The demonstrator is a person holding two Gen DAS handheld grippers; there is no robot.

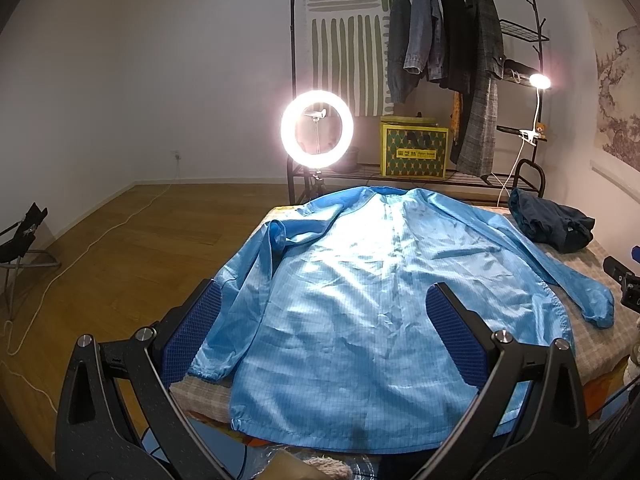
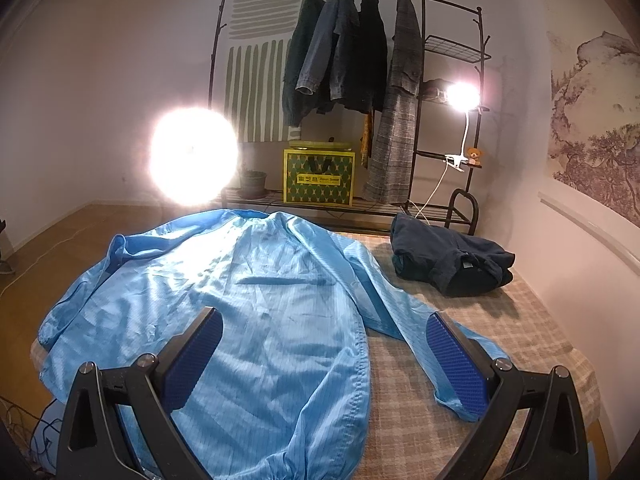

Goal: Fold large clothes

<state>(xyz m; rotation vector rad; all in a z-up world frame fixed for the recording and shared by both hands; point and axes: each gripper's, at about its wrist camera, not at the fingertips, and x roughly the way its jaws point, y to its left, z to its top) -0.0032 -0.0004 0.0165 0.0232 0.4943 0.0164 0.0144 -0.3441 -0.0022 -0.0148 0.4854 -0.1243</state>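
A large light-blue jacket (image 1: 352,288) lies spread flat on the checked table cover (image 1: 600,344), collar far, hem near, both sleeves out to the sides. My left gripper (image 1: 324,312) hovers open above the jacket's lower middle, nothing between its blue pads. In the right wrist view the same jacket (image 2: 240,312) fills the left and centre. My right gripper (image 2: 324,340) is open over the jacket's right edge, and the right sleeve (image 2: 420,328) runs under its right finger. Part of the right gripper's body (image 1: 624,280) shows at the left view's right edge.
A folded dark-blue garment (image 2: 452,260) sits on the table's far right corner. Behind the table stand a lit ring light (image 1: 317,135), a black clothes rack with hanging coats (image 1: 448,36), a yellow box (image 1: 414,151) and a clip lamp (image 2: 462,96). Wood floor with a cable lies left.
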